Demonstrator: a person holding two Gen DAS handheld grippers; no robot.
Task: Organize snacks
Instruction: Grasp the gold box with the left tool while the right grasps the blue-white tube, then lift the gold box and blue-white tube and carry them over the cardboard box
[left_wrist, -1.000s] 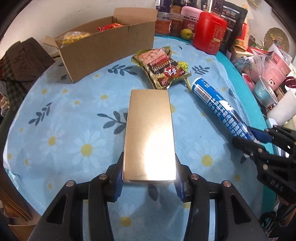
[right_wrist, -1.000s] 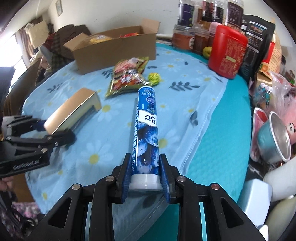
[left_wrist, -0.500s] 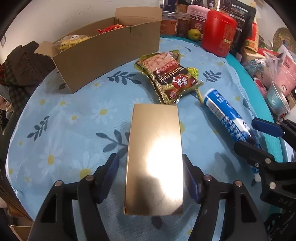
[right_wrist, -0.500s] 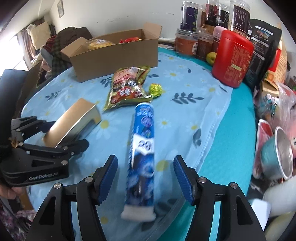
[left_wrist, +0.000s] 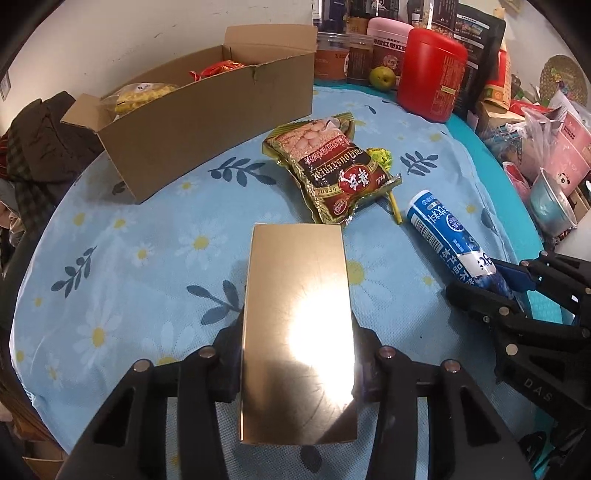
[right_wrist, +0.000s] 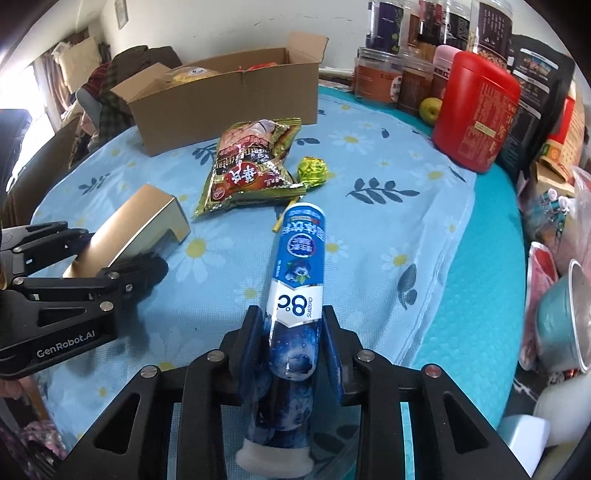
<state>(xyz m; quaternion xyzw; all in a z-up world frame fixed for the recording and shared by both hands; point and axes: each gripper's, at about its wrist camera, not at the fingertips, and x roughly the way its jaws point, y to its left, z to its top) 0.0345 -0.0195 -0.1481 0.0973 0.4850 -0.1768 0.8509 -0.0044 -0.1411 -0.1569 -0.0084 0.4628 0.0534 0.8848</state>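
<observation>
My left gripper (left_wrist: 298, 354) is shut on a gold box (left_wrist: 297, 321), held along its sides over the floral cloth; the box also shows in the right wrist view (right_wrist: 136, 229). My right gripper (right_wrist: 291, 339) is shut on a blue tube (right_wrist: 297, 288), which also shows in the left wrist view (left_wrist: 454, 243). A peanut snack bag (left_wrist: 332, 166) and a green wrapped lollipop (right_wrist: 313, 170) lie ahead. An open cardboard box (left_wrist: 207, 107) with snack bags inside stands at the back.
A red canister (left_wrist: 432, 79), jars, dark bags and a green apple (left_wrist: 382, 77) line the back edge. Cups and pink packets (right_wrist: 554, 295) crowd the right side. A chair with clothes (left_wrist: 33, 147) stands at the left.
Half a second ago both grippers were open around their items; now both have closed, the left on the gold box and the right on the blue tube.
</observation>
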